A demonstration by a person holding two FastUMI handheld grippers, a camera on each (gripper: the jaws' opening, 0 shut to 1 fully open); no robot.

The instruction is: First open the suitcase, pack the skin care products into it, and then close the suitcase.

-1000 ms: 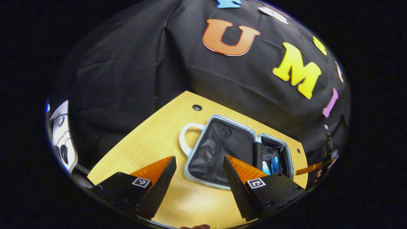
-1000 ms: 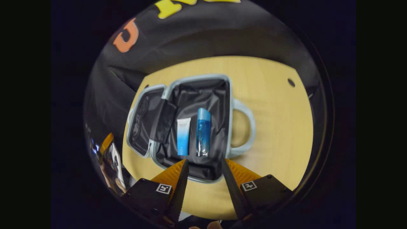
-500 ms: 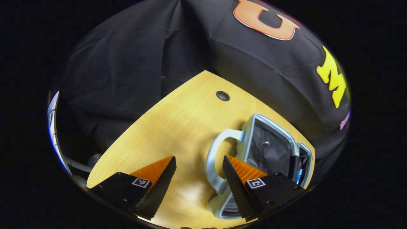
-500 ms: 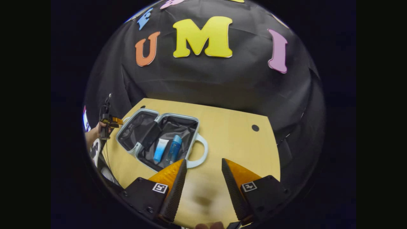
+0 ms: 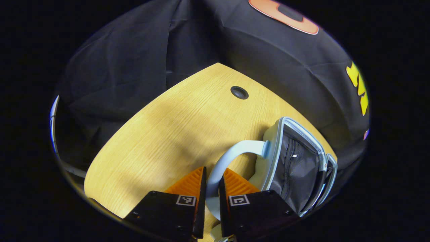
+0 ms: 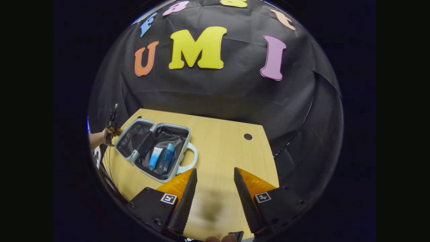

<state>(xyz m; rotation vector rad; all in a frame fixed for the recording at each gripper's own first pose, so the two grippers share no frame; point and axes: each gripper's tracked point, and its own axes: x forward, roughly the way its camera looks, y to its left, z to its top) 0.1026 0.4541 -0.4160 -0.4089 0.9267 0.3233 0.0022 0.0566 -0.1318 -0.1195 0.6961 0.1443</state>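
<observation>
Two handheld grippers, matching build.

Left gripper (image 5: 211,188): two wedge-shaped fingers with ribbed outer faces and fine-toothed inner faces, each on a dark angular block carrying a small square black-and-white marker and small round screws. Right gripper (image 6: 213,188): same wedge fingers, same marker squares, same screws along the dark blocks. Fingertips of the holding hand (image 6: 220,238) just under its blocks.

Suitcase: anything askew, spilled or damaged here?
Nothing stands out. The suitcase lies open on the table with a tube and bottle side by side inside. The left gripper is closed on its handle.
</observation>
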